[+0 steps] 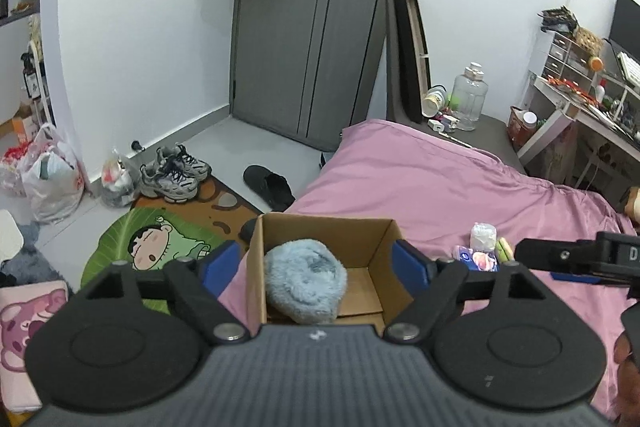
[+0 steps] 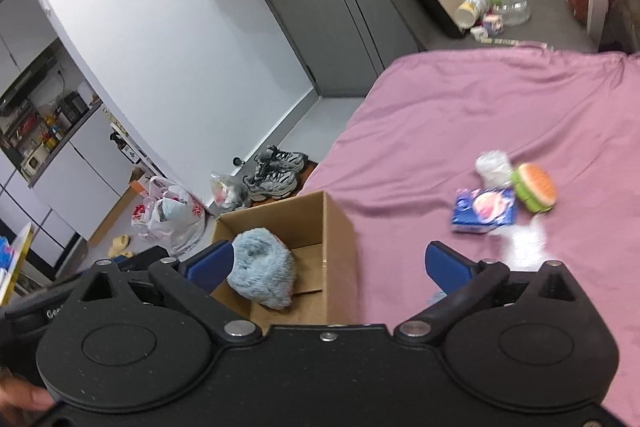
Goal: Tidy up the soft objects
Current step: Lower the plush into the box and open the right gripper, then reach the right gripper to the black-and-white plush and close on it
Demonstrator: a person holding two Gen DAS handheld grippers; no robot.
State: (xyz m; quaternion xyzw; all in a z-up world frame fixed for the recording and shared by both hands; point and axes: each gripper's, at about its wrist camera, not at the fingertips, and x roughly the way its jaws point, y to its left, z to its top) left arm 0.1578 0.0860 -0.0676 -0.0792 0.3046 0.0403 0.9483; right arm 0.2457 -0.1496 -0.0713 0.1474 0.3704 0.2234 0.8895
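An open cardboard box (image 1: pixel 362 233) (image 2: pixel 340 227) stands on the pink bed near its left edge. A fluffy light-blue soft thing (image 1: pixel 306 281) (image 2: pixel 262 273) lies inside it. My left gripper (image 1: pixel 320 261) is open and empty, its blue pads either side of the box. My right gripper (image 2: pixel 332 265) is open and empty, just above the box's near side. On the bed to the right lie a blue tissue pack (image 2: pixel 484 210) (image 1: pixel 476 258), a burger-shaped soft toy (image 2: pixel 536 189) and a white crumpled packet (image 2: pixel 493 165) (image 1: pixel 483 235).
The pink sheet (image 1: pixel 440 179) covers the bed. On the floor to the left are sneakers (image 1: pixel 174 173), a black slipper (image 1: pixel 269 185), plastic bags (image 1: pixel 52 177) and a cartoon rug (image 1: pixel 160 247). A grey door (image 1: pixel 312 47) is behind. A cluttered desk (image 1: pixel 580 99) stands at the right.
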